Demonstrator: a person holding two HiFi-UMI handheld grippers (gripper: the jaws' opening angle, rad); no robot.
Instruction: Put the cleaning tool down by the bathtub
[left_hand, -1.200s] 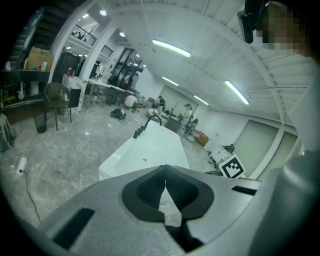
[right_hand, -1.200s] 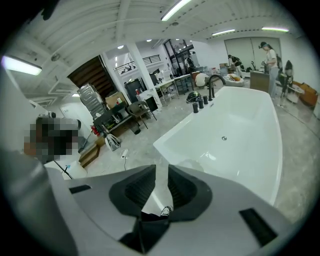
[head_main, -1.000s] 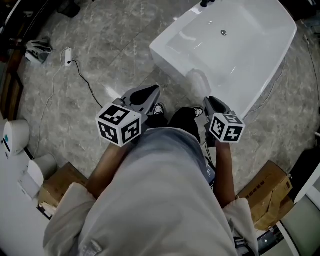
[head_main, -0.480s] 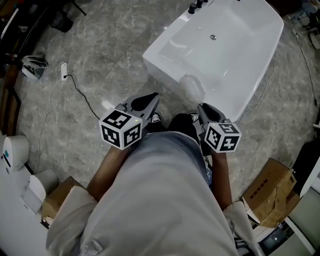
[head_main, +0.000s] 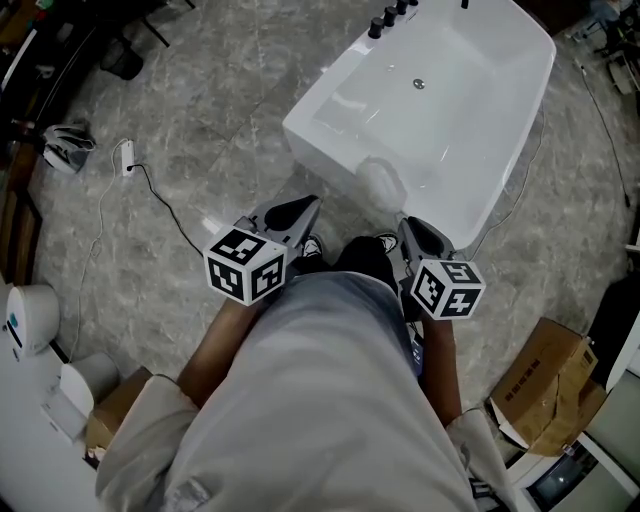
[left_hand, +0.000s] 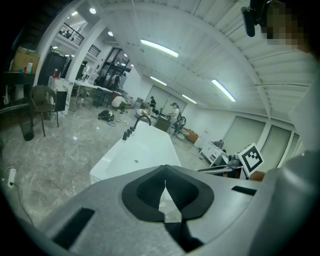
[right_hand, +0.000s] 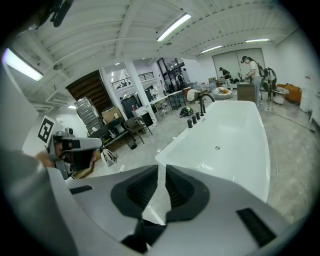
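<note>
A white bathtub (head_main: 330, 140) stands on the grey marble floor in front of me, also seen in the left gripper view (left_hand: 131, 152) and the right gripper view (right_hand: 235, 135). A pale whitish lump (head_main: 383, 182) lies on its near rim; what it is I cannot tell. My left gripper (head_main: 305, 206) is held at waist height and points at the tub, its jaw tips touching with nothing between them (left_hand: 165, 181). My right gripper (head_main: 411, 226) hovers just short of the tub's near rim. Its jaws (right_hand: 161, 172) are closing, with a narrow gap left and nothing in it.
Black taps (head_main: 390, 15) line the tub's far left end. A cable with a plug (head_main: 125, 158) trails over the floor at the left. Cardboard boxes sit at the right (head_main: 545, 385) and lower left (head_main: 110, 420). My shoes (head_main: 315, 245) stand close to the tub.
The tub has drifted up and left in the head view as the head shifted. Both grippers stay in front of my waist, in nearly the same place.
</note>
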